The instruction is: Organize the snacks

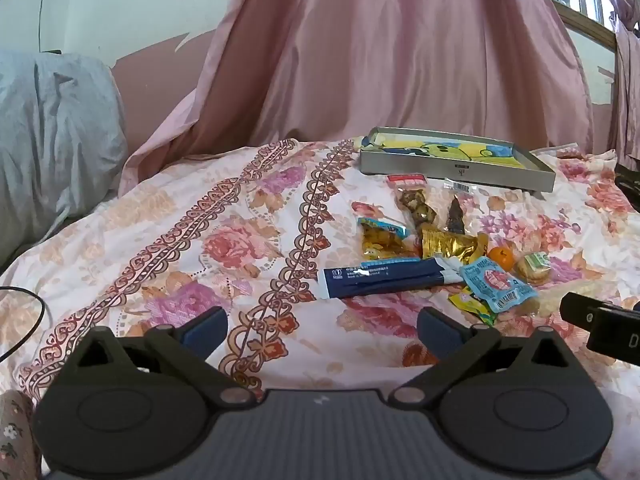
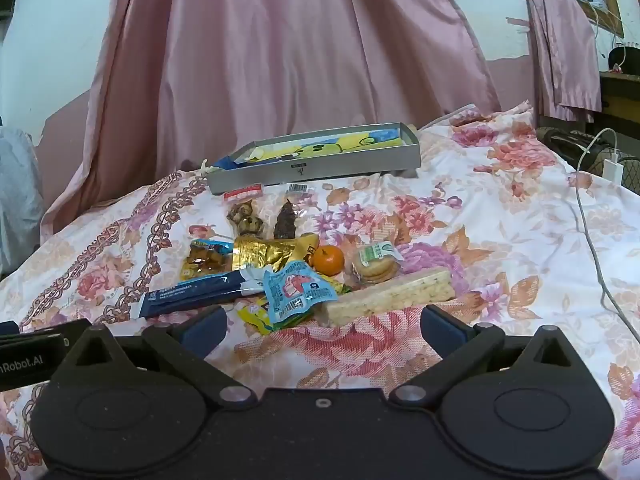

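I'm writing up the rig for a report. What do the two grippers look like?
Both match: the left gripper and right gripper have black linkage arms on round black pivots, silver rivets, and blue-padded fingers. The left's body is ribbed grey, the right's speckled black. White lettering shows on the left gripper's side.

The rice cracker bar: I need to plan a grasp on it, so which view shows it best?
The right wrist view: the rice cracker bar lies whole, just ahead of the open right hand-held gripper. The left wrist view shows only a pale end of it behind the light blue packet.
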`<state>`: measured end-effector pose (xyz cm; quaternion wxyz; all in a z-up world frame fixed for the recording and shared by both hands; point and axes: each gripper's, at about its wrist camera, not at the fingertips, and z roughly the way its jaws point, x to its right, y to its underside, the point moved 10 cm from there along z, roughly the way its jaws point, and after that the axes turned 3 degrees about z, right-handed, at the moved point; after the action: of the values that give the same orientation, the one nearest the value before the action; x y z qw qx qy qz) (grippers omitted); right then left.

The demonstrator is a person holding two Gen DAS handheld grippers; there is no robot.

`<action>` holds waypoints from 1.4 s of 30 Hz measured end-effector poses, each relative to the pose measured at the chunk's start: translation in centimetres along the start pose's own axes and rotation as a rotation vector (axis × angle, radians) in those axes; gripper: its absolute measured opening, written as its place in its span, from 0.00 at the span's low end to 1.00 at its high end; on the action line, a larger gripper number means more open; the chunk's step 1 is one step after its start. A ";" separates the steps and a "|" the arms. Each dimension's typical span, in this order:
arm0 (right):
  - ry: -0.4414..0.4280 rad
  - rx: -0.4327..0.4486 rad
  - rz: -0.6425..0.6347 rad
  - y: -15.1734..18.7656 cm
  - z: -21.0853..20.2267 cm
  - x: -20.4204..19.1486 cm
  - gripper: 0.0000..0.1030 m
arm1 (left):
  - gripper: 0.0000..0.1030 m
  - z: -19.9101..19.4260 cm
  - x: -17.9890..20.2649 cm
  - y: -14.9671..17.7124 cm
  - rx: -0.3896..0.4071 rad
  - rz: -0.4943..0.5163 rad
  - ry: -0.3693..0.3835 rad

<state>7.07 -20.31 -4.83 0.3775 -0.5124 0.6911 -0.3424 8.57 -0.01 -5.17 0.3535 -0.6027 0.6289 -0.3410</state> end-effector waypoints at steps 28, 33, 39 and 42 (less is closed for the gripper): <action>0.000 -0.003 0.003 0.0 0.0 0.0 0.99 | 1.00 0.2 0.0 0.0 -0.003 -0.004 0.001; 0.000 -0.003 0.004 0.0 0.0 0.1 0.99 | 0.99 0.1 0.0 0.1 -0.003 -0.005 0.002; -0.001 -0.002 0.004 0.0 0.0 0.1 0.99 | 1.00 0.1 -0.1 0.1 -0.003 -0.006 0.002; -0.001 -0.003 0.004 0.0 0.0 0.1 0.99 | 1.00 0.1 -0.1 0.1 -0.003 -0.006 0.001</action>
<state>7.07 -20.38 -4.87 0.3778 -0.5116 0.6925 -0.3406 8.60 0.05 -5.29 0.3511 -0.6050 0.6278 -0.3415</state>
